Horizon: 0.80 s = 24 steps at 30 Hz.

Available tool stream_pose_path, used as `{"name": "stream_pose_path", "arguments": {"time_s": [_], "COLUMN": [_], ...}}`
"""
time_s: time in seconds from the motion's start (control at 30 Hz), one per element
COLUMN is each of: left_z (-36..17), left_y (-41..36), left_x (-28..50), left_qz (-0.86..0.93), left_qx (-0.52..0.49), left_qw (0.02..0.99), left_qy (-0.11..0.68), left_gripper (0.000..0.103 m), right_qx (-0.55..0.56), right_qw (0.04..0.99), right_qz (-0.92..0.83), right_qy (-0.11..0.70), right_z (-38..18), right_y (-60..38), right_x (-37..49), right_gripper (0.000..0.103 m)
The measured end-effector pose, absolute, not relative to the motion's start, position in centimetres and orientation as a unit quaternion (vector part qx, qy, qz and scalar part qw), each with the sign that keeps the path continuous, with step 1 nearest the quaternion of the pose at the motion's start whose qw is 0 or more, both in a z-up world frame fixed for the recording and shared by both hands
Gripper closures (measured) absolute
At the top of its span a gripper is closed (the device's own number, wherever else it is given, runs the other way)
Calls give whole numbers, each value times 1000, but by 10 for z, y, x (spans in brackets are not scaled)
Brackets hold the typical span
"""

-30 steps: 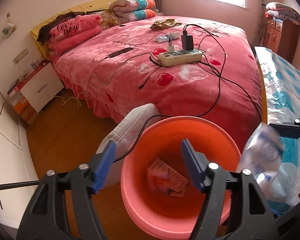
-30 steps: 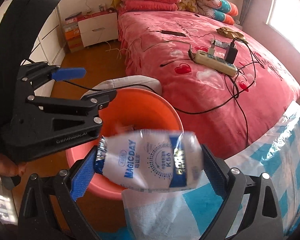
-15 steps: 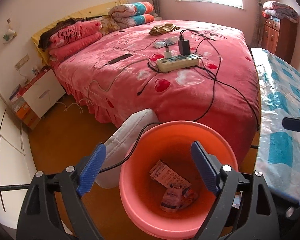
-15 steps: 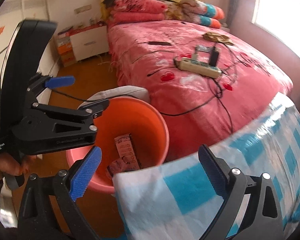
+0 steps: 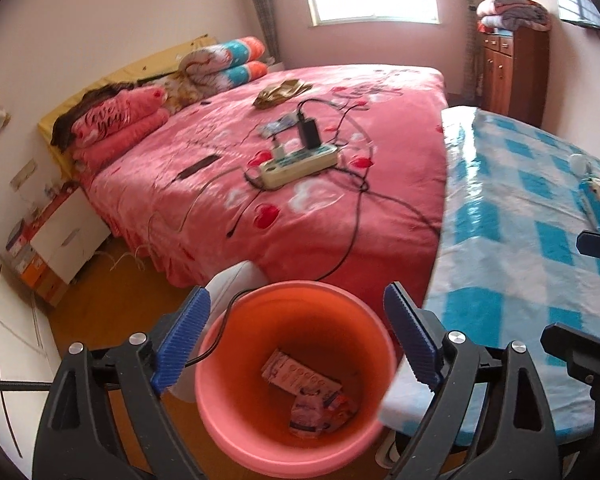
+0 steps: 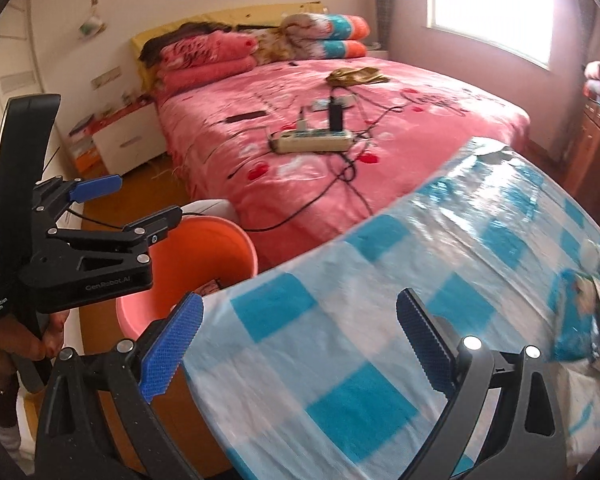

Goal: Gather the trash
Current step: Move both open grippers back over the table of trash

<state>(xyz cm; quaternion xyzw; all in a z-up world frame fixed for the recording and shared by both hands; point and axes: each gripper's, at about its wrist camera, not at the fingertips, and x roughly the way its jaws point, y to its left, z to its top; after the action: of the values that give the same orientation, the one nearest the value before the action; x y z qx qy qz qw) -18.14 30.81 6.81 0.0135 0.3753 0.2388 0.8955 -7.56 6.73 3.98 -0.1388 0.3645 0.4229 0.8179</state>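
An orange bucket (image 5: 236, 420) stands on the floor between the bed and the checked table (image 5: 512, 240). Two crumpled wrappers (image 5: 300, 376) and a white packet (image 5: 320, 412) lie inside it. My left gripper (image 5: 296, 296) hovers over the bucket, its jaws opening with nothing between them; it also appears in the right wrist view (image 6: 140, 200). My right gripper (image 6: 300, 298) is open and empty above the blue-and-white tablecloth (image 6: 340, 360). A teal packet (image 6: 576, 320) and a small white round item (image 6: 592, 254) lie at the table's far right.
A pink bed (image 5: 320, 184) carries a power strip (image 5: 296, 162) with tangled cables, one trailing down toward the bucket. A white cushioned stool (image 5: 236, 280) touches the bucket's far side. A white nightstand (image 5: 68, 240) and a wooden cabinet (image 5: 512, 72) stand by the walls.
The white packet that my right gripper held now lies in the bucket. That gripper opened and swung right over the table. My left jaws widened and the hand drew up and back.
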Motion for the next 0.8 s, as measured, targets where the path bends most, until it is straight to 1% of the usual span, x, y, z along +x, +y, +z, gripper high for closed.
{"name": "stream_pose_path", "arguments": {"time_s": [0.2, 0.8], "left_z": [80, 101], "left_y": [281, 218], "left_x": [-176, -169], "left_qz": [226, 186], "left_qx": [39, 80], "left_qw": [903, 915], "left_qy": [365, 350], "left_gripper": [9, 8], "right_qx": [-117, -71], "right_qw": [831, 861], "right_qz": [408, 364], "right_qy": [359, 349], "right_z": [48, 55], "right_y": [35, -39], "right_x": [-77, -82], "right_gripper": [7, 7]}}
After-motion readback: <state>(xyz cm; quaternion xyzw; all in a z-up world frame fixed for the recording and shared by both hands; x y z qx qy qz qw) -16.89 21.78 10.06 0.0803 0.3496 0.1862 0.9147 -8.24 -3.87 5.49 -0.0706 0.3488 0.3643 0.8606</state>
